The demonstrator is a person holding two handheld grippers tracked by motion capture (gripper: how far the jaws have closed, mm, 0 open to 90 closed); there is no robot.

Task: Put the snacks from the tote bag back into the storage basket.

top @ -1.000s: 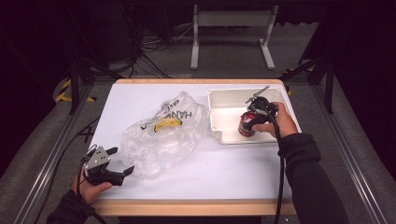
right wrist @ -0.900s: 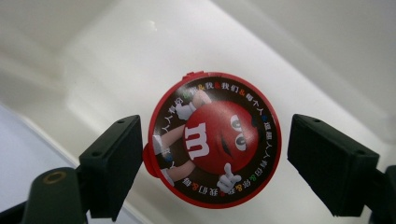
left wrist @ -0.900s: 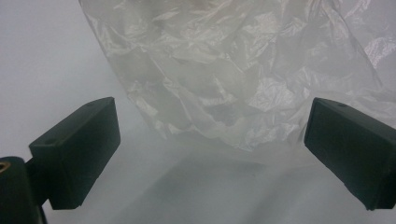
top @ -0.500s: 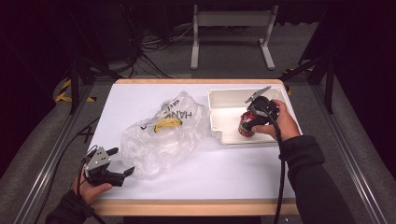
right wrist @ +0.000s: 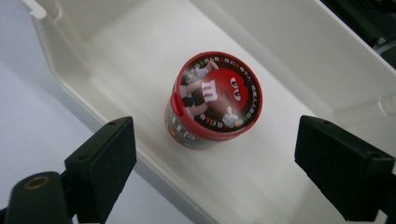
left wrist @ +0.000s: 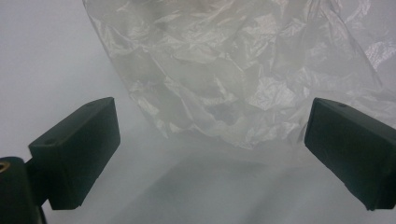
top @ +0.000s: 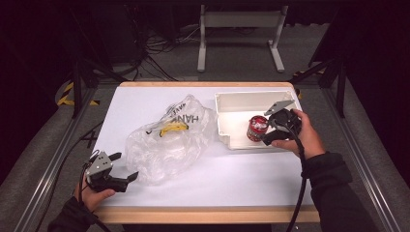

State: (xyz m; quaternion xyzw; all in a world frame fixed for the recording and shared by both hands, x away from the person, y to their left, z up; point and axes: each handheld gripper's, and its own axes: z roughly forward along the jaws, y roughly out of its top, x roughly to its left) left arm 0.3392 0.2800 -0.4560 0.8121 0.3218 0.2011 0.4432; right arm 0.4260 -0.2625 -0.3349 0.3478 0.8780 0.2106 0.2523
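Right gripper view: right gripper (right wrist: 215, 163) jaws wide apart, having just been opening; red candy tin (right wrist: 214, 99) stands free ahead between them, upright in white tray (right wrist: 327, 56). Left gripper (left wrist: 212, 154) jaws apart, plastic bag (left wrist: 233, 70) just ahead.

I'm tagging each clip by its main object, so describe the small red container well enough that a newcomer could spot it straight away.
Start at the white table, then go to the shallow white tray at its right. Standing upright inside that tray, near its front wall, is the candy tub, just ahead of the open right claw. It is a short round tub with a red lid bearing a cartoon candy character, unlike the crumpled clear plastic bag mid-table.
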